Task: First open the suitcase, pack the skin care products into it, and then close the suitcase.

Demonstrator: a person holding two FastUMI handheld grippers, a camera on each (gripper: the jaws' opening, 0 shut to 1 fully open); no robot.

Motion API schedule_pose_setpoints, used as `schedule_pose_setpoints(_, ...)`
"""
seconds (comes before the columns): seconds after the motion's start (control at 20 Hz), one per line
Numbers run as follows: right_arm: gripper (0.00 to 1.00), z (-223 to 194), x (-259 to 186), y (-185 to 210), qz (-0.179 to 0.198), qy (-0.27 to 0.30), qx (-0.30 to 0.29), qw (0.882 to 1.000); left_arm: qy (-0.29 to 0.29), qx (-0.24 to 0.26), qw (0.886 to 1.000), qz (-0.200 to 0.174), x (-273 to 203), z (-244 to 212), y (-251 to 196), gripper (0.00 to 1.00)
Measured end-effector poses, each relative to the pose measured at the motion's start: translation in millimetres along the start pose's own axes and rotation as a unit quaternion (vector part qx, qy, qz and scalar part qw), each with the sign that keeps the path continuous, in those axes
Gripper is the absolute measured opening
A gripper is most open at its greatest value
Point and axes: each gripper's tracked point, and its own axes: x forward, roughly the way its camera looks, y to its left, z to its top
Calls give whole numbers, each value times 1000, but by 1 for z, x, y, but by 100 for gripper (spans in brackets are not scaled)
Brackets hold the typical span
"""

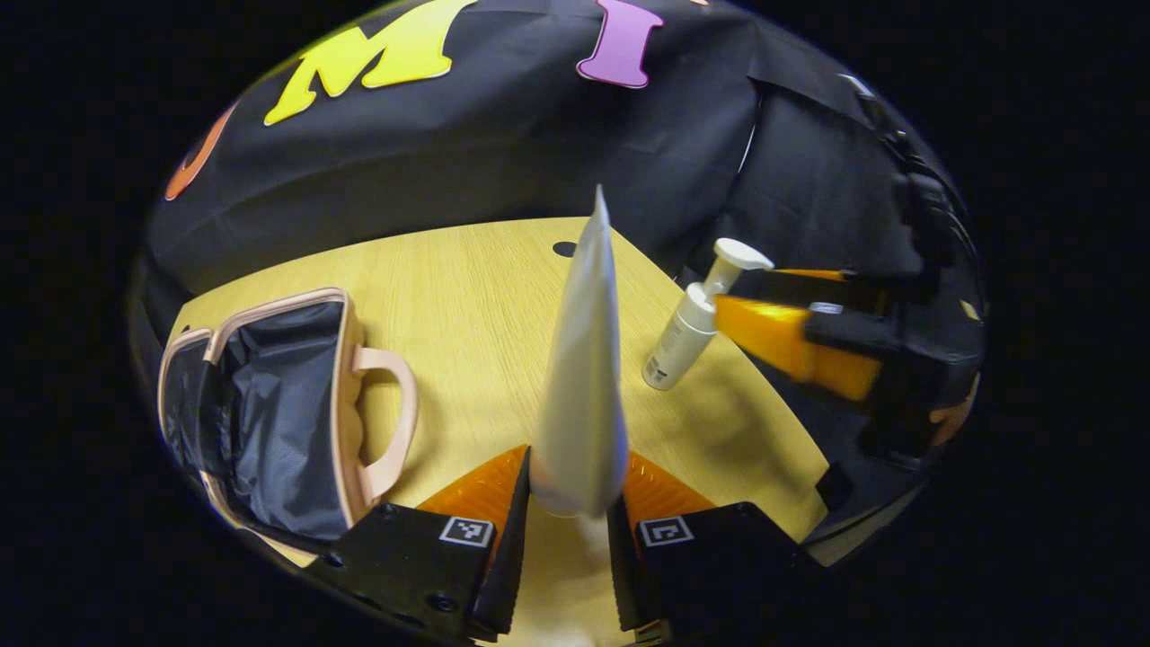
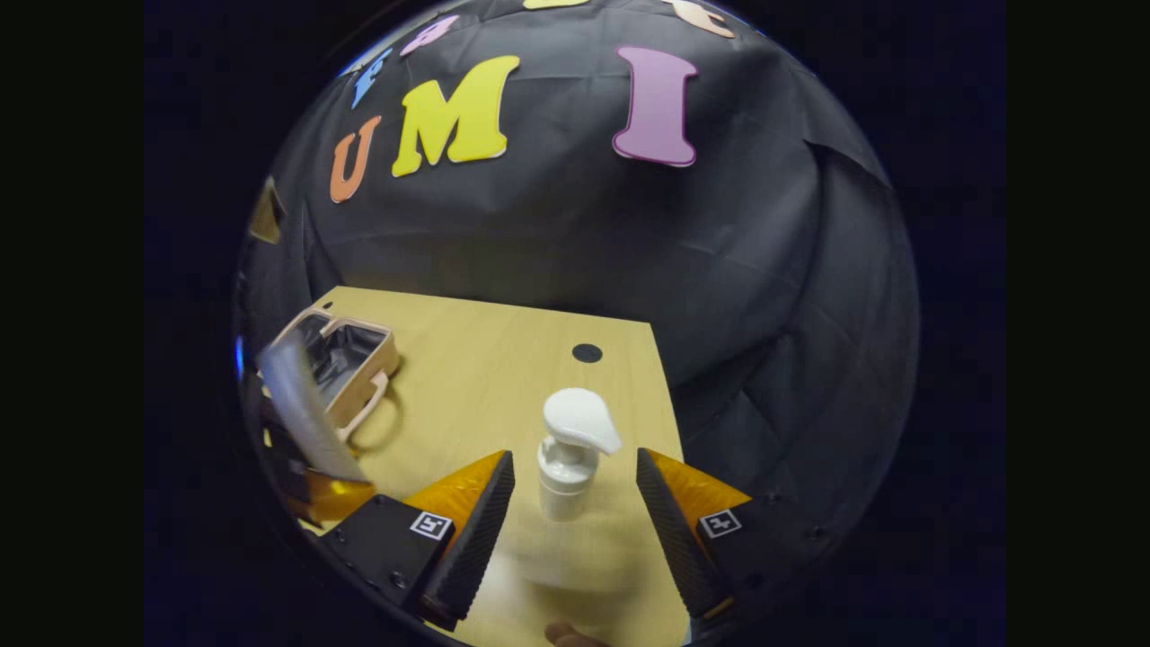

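Wooden table (image 1: 467, 296): suitcase (image 1: 287, 413) open (dark lining); left claw (image 1: 575, 503) clenching tube (image 1: 584, 377); right claw (image 2: 575, 503) released around pump bottle (image 2: 570, 458).

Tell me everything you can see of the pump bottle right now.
The pump bottle is white, plastic-looking, with a cylindrical body and a curved pump head on a ribbed collar. It stands upright on the wooden table, near its right edge. The right gripper has its jaws open on either side of the neck, not pressing it. In the left gripper view the bottle shows dark print low on its body.
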Motion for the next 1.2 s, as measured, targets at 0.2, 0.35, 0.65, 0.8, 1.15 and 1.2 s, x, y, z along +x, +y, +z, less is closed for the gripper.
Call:
schedule_pose_setpoints(0.2,75,-14,31,8,-15,20,13,1000,-16,-10,999,26,-56,-2,15,45)
schedule_pose_setpoints(0.35,58,-14,36,5,-34,15,32,999,-21,-20,998,64,-93,-10,45,45)
schedule_pose_setpoints(0.65,48,-18,19,20,-44,26,49,998,-28,-51,989,136,-128,-16,136,45)
schedule_pose_setpoints(0.8,48,-17,-10,43,-43,24,42,998,-35,-52,987,145,-131,-18,177,45)
schedule_pose_setpoints(1.15,48,-4,-70,121,-2,13,34,999,37,-102,982,155,-82,-41,258,45)
schedule_pose_setpoints(1.2,48,-3,-75,133,5,11,28,1000,56,-107,981,149,-75,-47,260,45)
